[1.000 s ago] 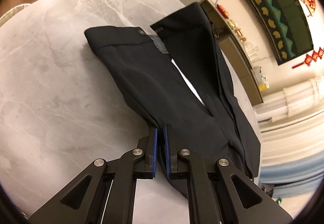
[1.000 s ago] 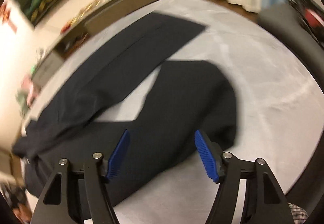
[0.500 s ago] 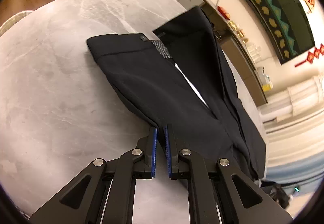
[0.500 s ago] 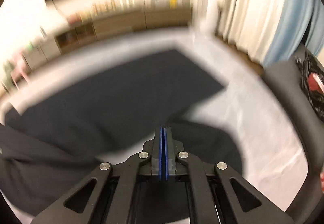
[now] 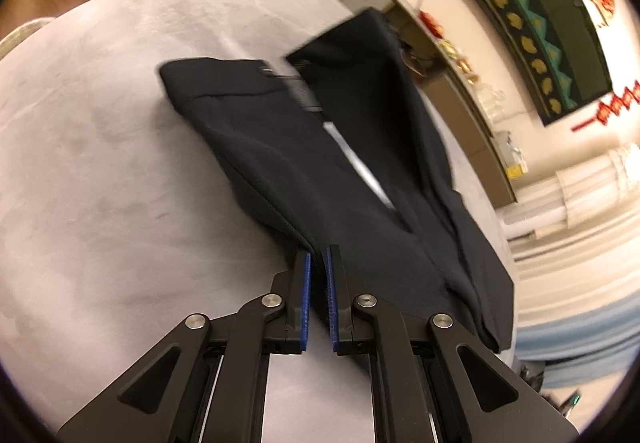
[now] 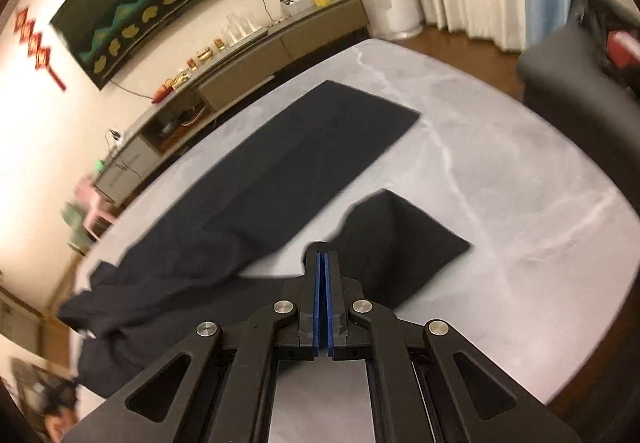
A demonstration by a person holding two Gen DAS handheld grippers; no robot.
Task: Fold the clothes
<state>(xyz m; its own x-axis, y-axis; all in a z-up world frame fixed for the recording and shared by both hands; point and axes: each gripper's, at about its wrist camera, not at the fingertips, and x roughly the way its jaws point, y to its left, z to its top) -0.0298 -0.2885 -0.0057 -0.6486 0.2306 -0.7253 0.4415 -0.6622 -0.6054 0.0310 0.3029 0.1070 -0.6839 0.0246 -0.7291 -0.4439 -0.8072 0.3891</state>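
I see the grey marble table under everything, and the black trousers lie spread on it, one leg flat toward the far edge, the other leg nearer to me (its end is lifted and folded). In the left view the waistband is at the far end. My left gripper pinches the edge of the trousers, its blue pads narrow around the cloth. My right gripper is closed tight on the nearer leg.

We see a pale grey marbled surface carrying dark trousers, one leg spread flat, the waist end lying near its edge.
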